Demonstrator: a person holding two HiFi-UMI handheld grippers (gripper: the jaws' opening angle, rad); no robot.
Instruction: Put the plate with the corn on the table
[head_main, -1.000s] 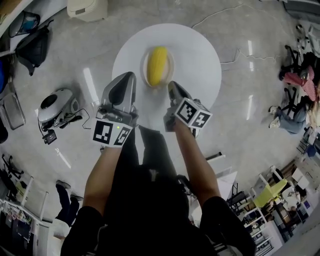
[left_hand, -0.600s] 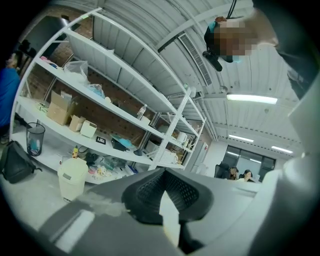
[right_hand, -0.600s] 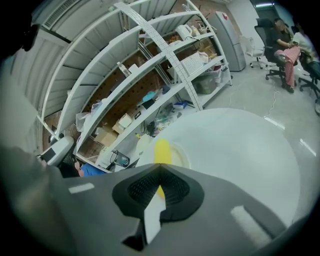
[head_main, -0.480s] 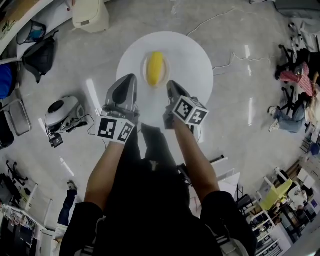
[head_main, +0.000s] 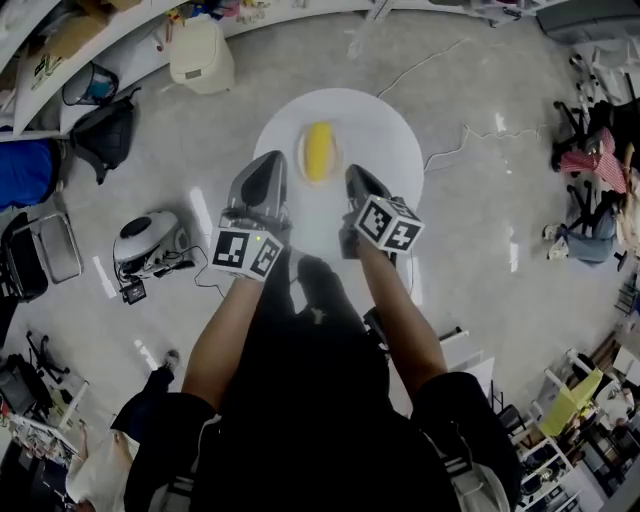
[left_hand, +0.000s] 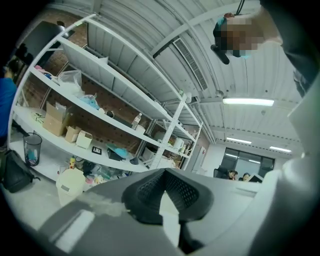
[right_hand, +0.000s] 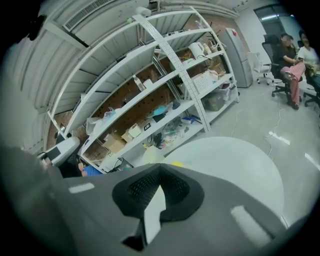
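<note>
We look down and see the plate (head_main: 301, 155) sitting flat on the round white table (head_main: 385, 140), close to the middle, with the yellow corn (head_main: 319, 150) lying on it. A second ago the table looked bigger and nearer to us. Now it looks smaller and farther off, and we see more of the floor (head_main: 480, 200) around it, so we think we have pulled back or stood up. The plate and corn have not moved from their spot on the table. The left gripper (head_main: 272, 162) and right gripper (head_main: 353, 174) are out in front of us, one on each side of the plate, and neither one touches it. The fingers of the left gripper (left_hand: 162, 192) are pressed together with nothing between them, and it points up at the shelves (left_hand: 115, 107) and the ceiling (left_hand: 150, 30). The fingers of the right gripper (right_hand: 157, 192) are pressed together too and hold nothing. Past them we see the table (right_hand: 235, 165) and a small bit of the corn (right_hand: 176, 163). Nothing is holding the plate now, so we think the job is done.
</note>
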